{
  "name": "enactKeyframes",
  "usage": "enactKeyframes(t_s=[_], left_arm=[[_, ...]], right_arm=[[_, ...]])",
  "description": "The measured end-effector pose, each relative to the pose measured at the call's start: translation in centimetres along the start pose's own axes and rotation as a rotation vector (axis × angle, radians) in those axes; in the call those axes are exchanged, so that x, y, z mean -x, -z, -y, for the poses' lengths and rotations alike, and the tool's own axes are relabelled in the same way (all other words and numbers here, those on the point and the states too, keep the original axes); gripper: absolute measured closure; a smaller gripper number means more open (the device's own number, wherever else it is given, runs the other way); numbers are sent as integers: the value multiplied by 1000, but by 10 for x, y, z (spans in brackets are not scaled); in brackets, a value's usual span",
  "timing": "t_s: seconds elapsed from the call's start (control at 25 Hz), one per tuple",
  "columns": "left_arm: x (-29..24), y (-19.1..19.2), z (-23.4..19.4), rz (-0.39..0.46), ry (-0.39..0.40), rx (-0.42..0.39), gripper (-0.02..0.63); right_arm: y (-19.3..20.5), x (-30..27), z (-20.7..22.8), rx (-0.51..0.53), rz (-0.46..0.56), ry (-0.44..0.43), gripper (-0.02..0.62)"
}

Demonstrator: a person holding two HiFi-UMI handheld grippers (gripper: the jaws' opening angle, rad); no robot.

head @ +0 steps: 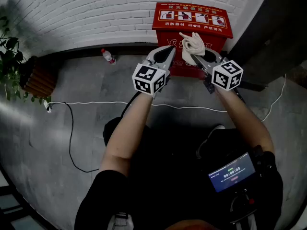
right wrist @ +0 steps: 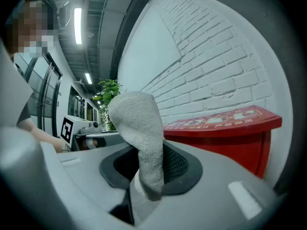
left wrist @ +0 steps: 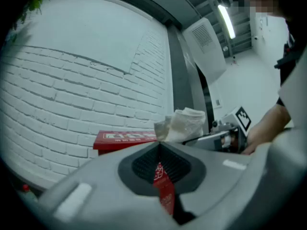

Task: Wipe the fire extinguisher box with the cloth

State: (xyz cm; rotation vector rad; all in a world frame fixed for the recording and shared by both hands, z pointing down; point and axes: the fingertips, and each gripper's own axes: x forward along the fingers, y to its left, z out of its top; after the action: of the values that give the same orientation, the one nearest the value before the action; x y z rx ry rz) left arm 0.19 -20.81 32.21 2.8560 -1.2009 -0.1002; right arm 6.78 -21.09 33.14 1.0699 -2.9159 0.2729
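Against the white brick wall (head: pixel 86 8) stands the red fire extinguisher box (head: pixel 192 16), resting on the grey floor (head: pixel 72 80). Its lid carries a row of four picture panels with a line of Chinese characters beneath. Larger white characters on the front are mostly covered by my claws, and none of the print is sharp enough for me to read. My right claw (head: pixel 200 56) pinches a white cloth (head: pixel 191 43), which stands up in a bunch from between the jaws, over the front edge of the lid; whether it touches the lid I cannot tell. My left claw (head: pixel 169 49) is pressed together at the tips and holds nothing, just beside the cloth. A sliver of the red front with white print shows through the slit behind its tips. A small screen (head: pixel 231 171) at my chest shows a row of digits, too small to read surely. By the wall lies a plastic bottle (head: pixel 108 55) with a red cap; further left stands a potted plant (head: pixel 12 56).
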Motion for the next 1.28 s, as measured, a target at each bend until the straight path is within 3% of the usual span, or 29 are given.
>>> enactKeyframes(t_s=[0.32, 0.64, 0.8, 0.92, 1.28], left_arm=[[2, -5, -38, 46, -65, -5, 603], [3, 33, -77, -49, -113, -1, 603], [4, 38, -86, -48, -114, 28, 603], [0, 33, -84, -34, -97, 25, 603], [-11, 39, -104, -47, -146, 59, 603]], right_arm=[[35, -56, 6, -69, -49, 21, 497], [54, -99, 13, -166, -73, 24, 497], [60, -106, 19, -68, -95, 92, 497], [59, -115, 16, 3, -100, 96, 497], [78, -145, 33, -158, -152, 72, 499]])
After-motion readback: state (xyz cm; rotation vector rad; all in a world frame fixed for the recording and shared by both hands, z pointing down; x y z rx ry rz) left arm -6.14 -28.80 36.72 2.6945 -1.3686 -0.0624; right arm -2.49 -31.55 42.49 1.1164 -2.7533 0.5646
